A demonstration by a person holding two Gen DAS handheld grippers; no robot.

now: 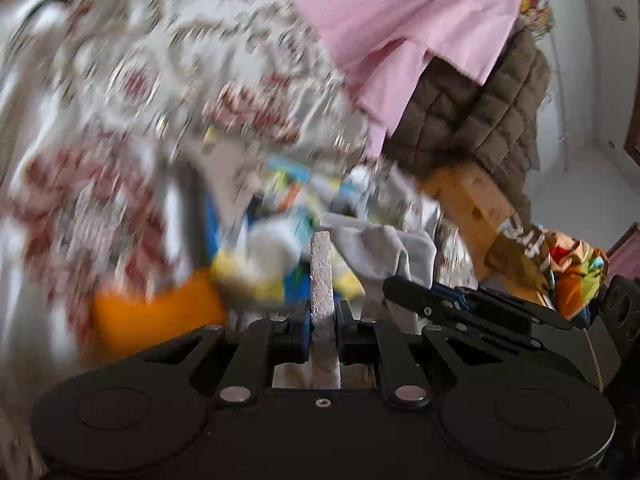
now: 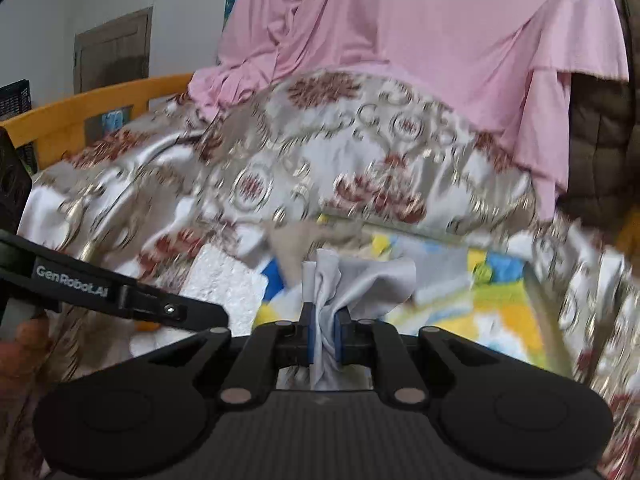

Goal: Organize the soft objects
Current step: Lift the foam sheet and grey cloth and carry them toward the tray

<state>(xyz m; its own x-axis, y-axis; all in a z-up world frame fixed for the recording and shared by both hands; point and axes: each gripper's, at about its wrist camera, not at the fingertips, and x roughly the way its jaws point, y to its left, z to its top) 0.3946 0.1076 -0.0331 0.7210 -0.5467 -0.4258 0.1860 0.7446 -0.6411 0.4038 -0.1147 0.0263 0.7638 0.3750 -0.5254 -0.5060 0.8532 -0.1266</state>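
My left gripper (image 1: 323, 316) is shut on a thin white textured strip of foam-like sheet (image 1: 321, 276) that stands upright between its jaws. My right gripper (image 2: 324, 328) is shut on a bunched light grey cloth (image 2: 360, 284). The same grey cloth (image 1: 384, 252) shows in the left wrist view, with the right gripper (image 1: 452, 300) just to the right of my left one. Both hover over a colourful play mat (image 2: 492, 296) on the bed. The left gripper's arm (image 2: 120, 292) crosses the lower left of the right wrist view. The views are motion-blurred.
A satin bedspread with red floral print (image 2: 320, 152) lies rumpled around the mat. A pink sheet (image 2: 420, 28) hangs behind, a brown quilted jacket (image 1: 472, 120) beside it. An orange wooden bed rail (image 2: 96, 100) runs at the left. An orange block (image 1: 160, 316) and a multicoloured bag (image 1: 576, 272) lie nearby.
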